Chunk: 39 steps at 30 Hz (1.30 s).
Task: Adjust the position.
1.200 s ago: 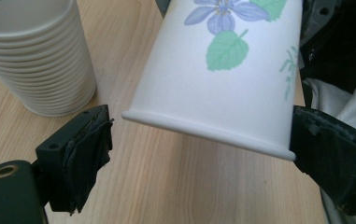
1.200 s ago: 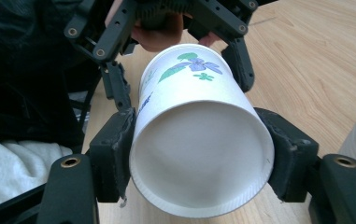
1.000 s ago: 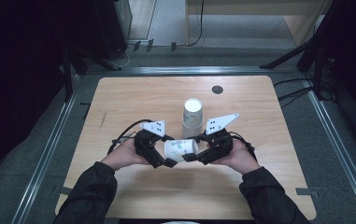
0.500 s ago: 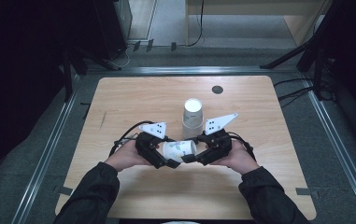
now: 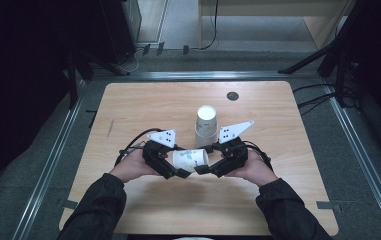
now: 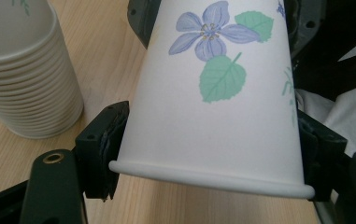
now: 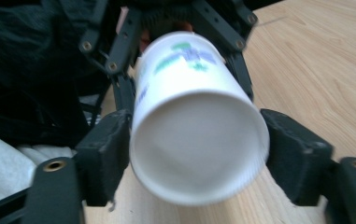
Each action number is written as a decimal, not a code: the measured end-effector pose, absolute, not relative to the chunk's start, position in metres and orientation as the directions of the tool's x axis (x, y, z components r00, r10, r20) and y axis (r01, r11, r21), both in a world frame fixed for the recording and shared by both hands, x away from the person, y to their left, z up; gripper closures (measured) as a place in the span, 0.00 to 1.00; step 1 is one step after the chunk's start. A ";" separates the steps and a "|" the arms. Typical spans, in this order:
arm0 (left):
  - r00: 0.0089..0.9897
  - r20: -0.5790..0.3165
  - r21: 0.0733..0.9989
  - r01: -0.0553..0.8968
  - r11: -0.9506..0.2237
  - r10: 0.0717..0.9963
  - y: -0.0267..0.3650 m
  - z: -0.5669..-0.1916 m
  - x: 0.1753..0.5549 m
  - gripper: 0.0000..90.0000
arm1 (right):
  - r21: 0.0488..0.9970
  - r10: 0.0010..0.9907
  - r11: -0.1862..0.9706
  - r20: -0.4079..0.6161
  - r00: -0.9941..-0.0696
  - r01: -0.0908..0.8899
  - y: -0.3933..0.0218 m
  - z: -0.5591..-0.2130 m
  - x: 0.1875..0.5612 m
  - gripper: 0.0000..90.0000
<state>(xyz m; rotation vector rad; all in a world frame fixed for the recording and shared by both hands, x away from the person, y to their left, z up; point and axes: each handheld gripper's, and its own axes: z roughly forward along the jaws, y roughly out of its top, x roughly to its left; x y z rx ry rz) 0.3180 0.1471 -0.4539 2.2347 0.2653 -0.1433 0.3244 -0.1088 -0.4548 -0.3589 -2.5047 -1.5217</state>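
Left tongs (image 6: 208,158) pinching paper cup (image 6: 217,93), just closed; right tongs (image 7: 199,154) just spreading.

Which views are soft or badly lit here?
High view: sharp, but the surroundings are near black around the lit wooden table. Left gripper view: crisp on the white flower-printed paper cup. Right gripper view: cup base and print are smeared; no glare.

place: lab-style recording bay | evidence: bare wooden table (image 5: 143,105) on a metal-railed frame (image 5: 53,165); black stand legs (image 5: 313,60); loose cables on grey floor (image 5: 213,30); dark surroundings, no household furnishings
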 end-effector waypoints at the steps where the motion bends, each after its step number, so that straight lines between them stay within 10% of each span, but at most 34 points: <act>1: 0.969 -0.203 0.760 0.245 -0.602 0.139 0.150 -0.452 0.318 0.27 | 0.843 0.110 0.446 0.282 -0.953 0.301 -0.110 -0.455 0.325 0.28; 39: 0.989 -0.048 0.383 0.145 -0.912 0.137 0.124 -0.432 0.325 0.27 | 0.788 0.123 0.572 0.193 -0.974 0.228 -0.096 -0.470 0.320 0.29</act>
